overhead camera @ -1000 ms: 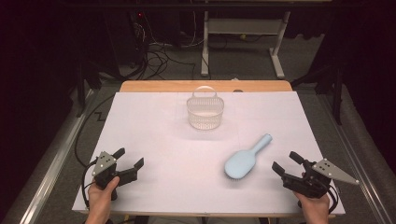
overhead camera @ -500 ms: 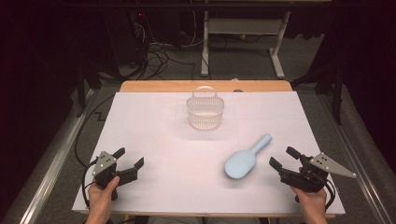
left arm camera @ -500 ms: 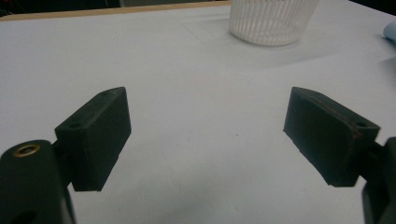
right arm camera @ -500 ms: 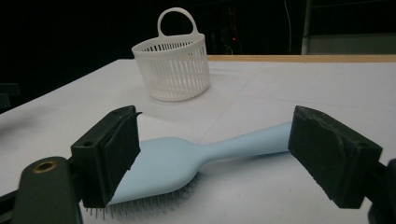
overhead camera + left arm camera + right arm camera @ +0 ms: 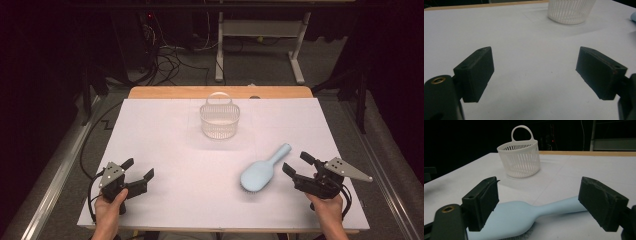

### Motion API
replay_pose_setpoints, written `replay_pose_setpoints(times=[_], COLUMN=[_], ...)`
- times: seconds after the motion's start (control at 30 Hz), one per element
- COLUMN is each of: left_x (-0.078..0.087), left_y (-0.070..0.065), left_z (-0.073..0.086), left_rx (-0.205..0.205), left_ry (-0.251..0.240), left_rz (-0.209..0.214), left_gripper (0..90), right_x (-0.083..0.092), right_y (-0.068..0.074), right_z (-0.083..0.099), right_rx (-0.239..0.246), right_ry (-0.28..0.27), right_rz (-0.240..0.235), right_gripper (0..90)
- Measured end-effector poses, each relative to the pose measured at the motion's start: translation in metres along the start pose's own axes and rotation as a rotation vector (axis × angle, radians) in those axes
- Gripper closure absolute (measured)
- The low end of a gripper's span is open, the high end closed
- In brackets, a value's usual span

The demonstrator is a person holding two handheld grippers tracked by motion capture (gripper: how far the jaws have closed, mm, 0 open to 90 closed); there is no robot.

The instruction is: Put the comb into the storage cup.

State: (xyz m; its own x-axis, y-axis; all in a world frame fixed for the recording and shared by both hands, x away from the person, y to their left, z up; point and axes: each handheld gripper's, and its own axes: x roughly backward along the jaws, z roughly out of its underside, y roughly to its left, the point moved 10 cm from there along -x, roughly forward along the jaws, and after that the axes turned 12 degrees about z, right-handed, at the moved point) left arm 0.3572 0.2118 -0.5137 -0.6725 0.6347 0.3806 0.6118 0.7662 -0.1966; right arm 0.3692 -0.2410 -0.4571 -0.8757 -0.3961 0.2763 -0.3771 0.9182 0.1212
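Beside the brush (image 5: 260,173) on the worktop (image 5: 170,150), the right hand-held gripper (image 5: 299,167) is hovering spread, the left hand-held gripper (image 5: 138,169) likewise spread.

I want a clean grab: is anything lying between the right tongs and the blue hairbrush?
Nothing visible. The right tongs stand open just right of the hairbrush, with bare white table between. The basket stands farther back.

Lab/test rig: white-covered tabletop (image 5: 165,130), dark surround, loose cables (image 5: 167,60) on grey floor (image 5: 260,75), metal desk frame (image 5: 260,37) behind.
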Motion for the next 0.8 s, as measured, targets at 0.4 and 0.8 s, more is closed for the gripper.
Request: replay_pose_setpoints(times=[0.4, 0.8], left_x=[0.000, -0.002], left_y=[0.000, -0.001], left_z=[0.001, 0.001], left_rx=[0.000, -0.001], left_ry=[0.003, 0.008], left_rz=[0.004, 0.009], left_gripper=[15.7, 15.7], right_x=[-0.017, -0.036], right_y=[0.004, 0.007], right_z=[-0.002, -0.001], right_rx=[-0.002, -0.003], right_ry=[0.017, 0.066], right_rz=[-0.010, -0.018], right_gripper=[17.2, 17.4])
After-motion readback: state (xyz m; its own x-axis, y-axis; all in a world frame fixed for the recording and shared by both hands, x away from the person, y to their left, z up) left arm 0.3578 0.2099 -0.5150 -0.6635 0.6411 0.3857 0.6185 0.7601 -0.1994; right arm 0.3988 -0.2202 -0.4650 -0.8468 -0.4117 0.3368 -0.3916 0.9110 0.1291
